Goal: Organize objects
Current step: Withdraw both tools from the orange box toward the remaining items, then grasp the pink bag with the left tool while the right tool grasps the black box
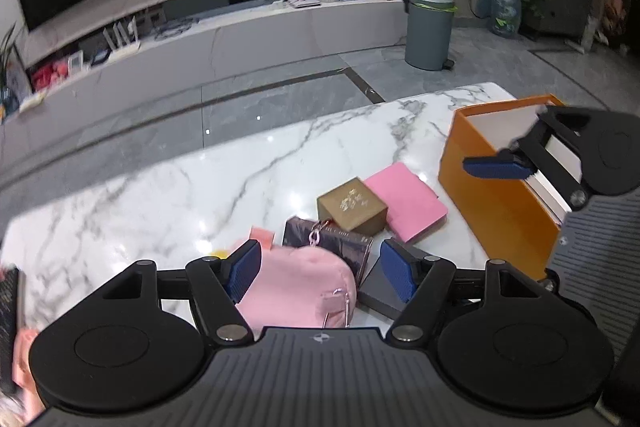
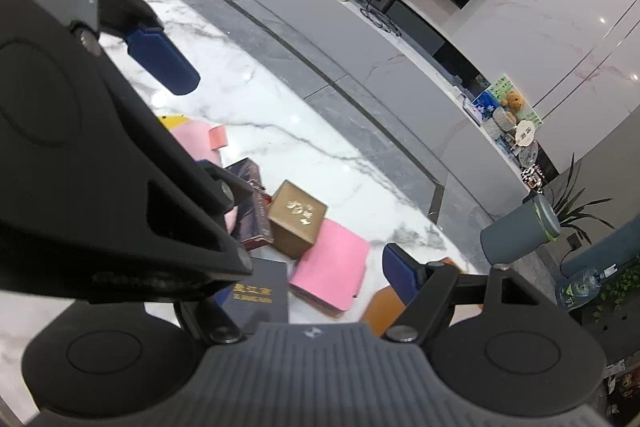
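Marble worktop (image 1: 160,195), white with grey lines, holds everything. Past it lie a grey floor, a long white TV shelf and a grey bin (image 1: 428,31).

The biggest thing on the worktop is an orange box (image 1: 492,203) with white inside. It stands at the right end and its top is open.

The left tool (image 1: 320,273) is low over the worktop with its blue fingers (image 1: 244,269) spread wide. It grips nothing. A soft pink pouch (image 1: 296,287) with a metal clip lies between the fingers. I cannot tell if the pads touch it.

The right tool (image 2: 292,175) hangs over the orange box. In its own camera the left tool hides one of its fingers, so I cannot tell if it is open or closed.

Just past the pouch lies a dark shiny box (image 1: 340,247), with a little pink charm resting on it. A dark flat book (image 2: 256,297) with gold letters lies beside it, near the orange box.

A pink notebook (image 1: 404,201) lies flat between the pile and the orange box. A small gold-brown box (image 1: 352,207) with a gold print on top touches the notebook and the dark shiny box.

A small pink tag (image 1: 262,237) sticks out beside the pouch.
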`<state>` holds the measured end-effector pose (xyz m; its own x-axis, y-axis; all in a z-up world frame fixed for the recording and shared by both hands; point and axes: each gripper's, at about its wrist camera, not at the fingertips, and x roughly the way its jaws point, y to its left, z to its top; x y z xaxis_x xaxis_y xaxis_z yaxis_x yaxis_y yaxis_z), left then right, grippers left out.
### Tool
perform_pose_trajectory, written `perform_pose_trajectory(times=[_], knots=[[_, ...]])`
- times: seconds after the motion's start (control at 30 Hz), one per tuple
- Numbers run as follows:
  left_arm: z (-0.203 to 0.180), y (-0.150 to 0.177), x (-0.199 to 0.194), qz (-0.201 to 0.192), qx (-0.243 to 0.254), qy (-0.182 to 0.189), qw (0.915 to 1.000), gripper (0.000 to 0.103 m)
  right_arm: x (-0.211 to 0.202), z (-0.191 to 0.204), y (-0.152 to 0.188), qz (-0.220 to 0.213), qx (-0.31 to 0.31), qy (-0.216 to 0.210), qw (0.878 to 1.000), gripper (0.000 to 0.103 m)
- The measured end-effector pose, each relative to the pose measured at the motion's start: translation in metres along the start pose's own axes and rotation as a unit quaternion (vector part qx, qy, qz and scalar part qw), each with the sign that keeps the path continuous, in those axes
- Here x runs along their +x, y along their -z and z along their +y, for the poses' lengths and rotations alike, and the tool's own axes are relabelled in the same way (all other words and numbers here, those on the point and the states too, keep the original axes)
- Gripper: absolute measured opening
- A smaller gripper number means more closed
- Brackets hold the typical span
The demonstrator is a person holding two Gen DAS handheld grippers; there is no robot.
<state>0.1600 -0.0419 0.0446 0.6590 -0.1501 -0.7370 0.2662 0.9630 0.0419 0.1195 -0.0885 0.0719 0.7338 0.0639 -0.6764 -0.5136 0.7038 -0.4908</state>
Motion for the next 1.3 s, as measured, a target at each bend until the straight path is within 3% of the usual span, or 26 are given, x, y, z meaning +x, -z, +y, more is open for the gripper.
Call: perform_pose_trajectory(times=[0.17,0.27,0.5,0.73,0.9,1.0,1.3], knots=[[0.029,0.02,0.019,0.005,-0.083,-0.002,0.9965,0.086,0.018,0.01,0.006,0.017,0.019,-0.011,1.0,0.078],[0.05,0.036,0.034,0.013,-0.171,0.008,0.9851,0.088,0.029,0.014,0.015,0.026,0.043,-0.02,0.999,0.078],[0.083,0.064,0.066,0.044,-0.339,0.034,0.9392,0.088,0.053,0.017,0.039,0.03,0.093,-0.035,0.995,0.078],[0.093,0.078,0.086,0.045,-0.442,0.057,0.8943,0.094,0.067,0.023,0.052,0.023,0.104,-0.053,0.993,0.079],[0.1,0.087,0.095,0.039,-0.515,0.059,0.8545,0.099,0.072,0.025,0.051,0.018,0.112,-0.056,0.992,0.083],[0.098,0.088,0.101,0.039,-0.525,0.055,0.8486,0.101,0.079,0.027,0.051,0.027,0.121,-0.054,0.991,0.083],[0.091,0.083,0.109,0.038,-0.515,0.041,0.8552,0.103,0.099,0.016,0.06,0.048,0.194,-0.077,0.977,0.086]])
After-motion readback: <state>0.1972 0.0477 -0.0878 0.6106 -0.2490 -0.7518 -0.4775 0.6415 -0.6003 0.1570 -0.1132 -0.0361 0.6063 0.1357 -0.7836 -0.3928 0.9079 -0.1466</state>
